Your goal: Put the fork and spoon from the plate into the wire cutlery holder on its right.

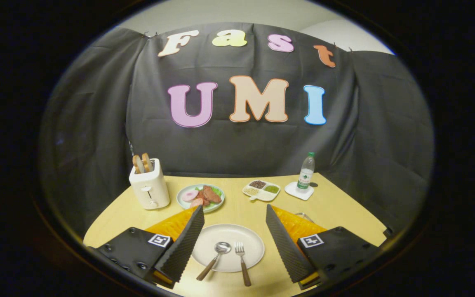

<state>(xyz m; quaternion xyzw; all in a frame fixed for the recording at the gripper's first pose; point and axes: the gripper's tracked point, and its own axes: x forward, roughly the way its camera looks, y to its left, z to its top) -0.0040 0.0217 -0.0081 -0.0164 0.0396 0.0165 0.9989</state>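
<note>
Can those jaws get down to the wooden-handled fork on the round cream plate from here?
Probably yes: the gripper is open, and the fork lies uncovered between its jaws beside the spoon.

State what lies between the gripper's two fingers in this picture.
In the gripper view, the open gripper has the plate between its fingers, with the spoon and the fork lying side by side on it, untouched.

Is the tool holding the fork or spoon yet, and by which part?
Nothing is held. The tool is open above the plate, where the spoon and fork lie side by side, untouched.
</note>
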